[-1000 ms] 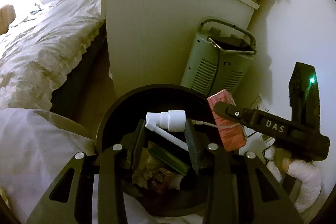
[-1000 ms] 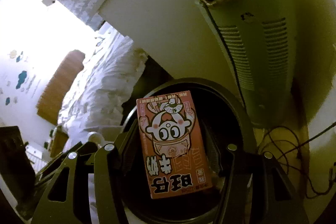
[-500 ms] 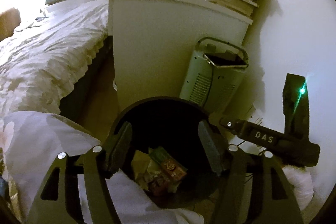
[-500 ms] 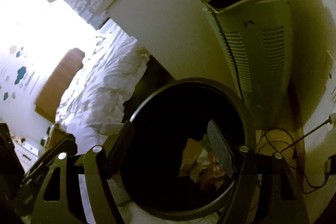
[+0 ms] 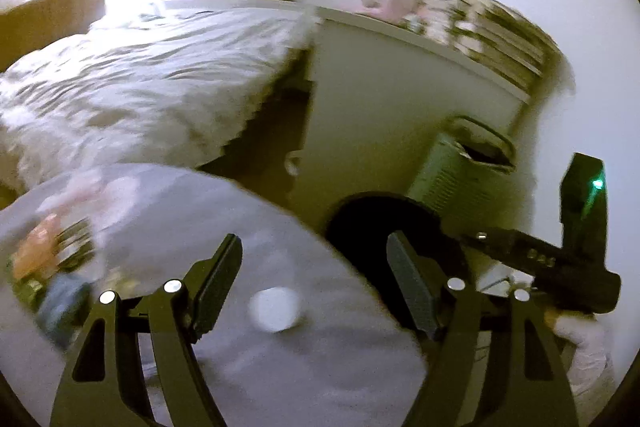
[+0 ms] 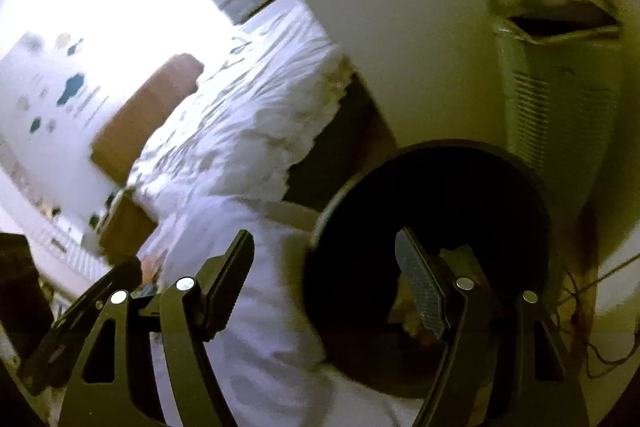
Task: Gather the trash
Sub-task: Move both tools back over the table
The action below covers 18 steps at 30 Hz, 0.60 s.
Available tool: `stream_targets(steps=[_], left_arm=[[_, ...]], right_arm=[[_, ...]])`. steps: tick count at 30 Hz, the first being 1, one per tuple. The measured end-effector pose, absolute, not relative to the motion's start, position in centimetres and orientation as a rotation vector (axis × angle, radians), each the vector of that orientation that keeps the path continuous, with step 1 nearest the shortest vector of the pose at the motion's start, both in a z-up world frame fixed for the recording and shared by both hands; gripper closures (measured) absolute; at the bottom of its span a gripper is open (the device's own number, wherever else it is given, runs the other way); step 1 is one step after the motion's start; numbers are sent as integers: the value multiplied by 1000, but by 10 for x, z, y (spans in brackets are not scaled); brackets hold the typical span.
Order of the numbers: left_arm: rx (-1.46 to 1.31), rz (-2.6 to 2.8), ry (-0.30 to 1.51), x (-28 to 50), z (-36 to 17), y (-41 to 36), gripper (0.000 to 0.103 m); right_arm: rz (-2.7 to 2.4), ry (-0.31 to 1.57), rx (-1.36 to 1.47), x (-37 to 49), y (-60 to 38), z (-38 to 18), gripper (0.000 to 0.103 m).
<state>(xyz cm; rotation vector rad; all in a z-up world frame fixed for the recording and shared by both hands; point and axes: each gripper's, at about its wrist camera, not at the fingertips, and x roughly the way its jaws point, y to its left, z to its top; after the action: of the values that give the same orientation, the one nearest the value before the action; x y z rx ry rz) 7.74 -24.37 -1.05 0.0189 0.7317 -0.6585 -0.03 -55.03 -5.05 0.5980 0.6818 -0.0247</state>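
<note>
Both left gripper and right gripper jaws just widened, empty; black bin's contents dark, blurred

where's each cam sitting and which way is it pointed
Left wrist: on the left tongs, angled down over the white bedding toward the black bin; its open fingers show, plus the right tongs.
Right wrist: on the right tongs, angled down at the bin; its open fingers show.
Shared: bin, bed, grey heater, white cabinet.

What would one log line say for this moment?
left gripper: open, empty | right gripper: open, empty | black bin: trash inside | white cap: on bedding
</note>
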Motion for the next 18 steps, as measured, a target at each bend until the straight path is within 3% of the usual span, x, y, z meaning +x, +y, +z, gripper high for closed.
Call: stream_targets(steps=[11,18], left_arm=[[-151,-321,805,130,-42,-64,29],[-182,-262,928,161,-76,-13,29]], right_arm=[[253,765,396,46,-420,-30,30],[398,819,285,100,-327,-15,30]])
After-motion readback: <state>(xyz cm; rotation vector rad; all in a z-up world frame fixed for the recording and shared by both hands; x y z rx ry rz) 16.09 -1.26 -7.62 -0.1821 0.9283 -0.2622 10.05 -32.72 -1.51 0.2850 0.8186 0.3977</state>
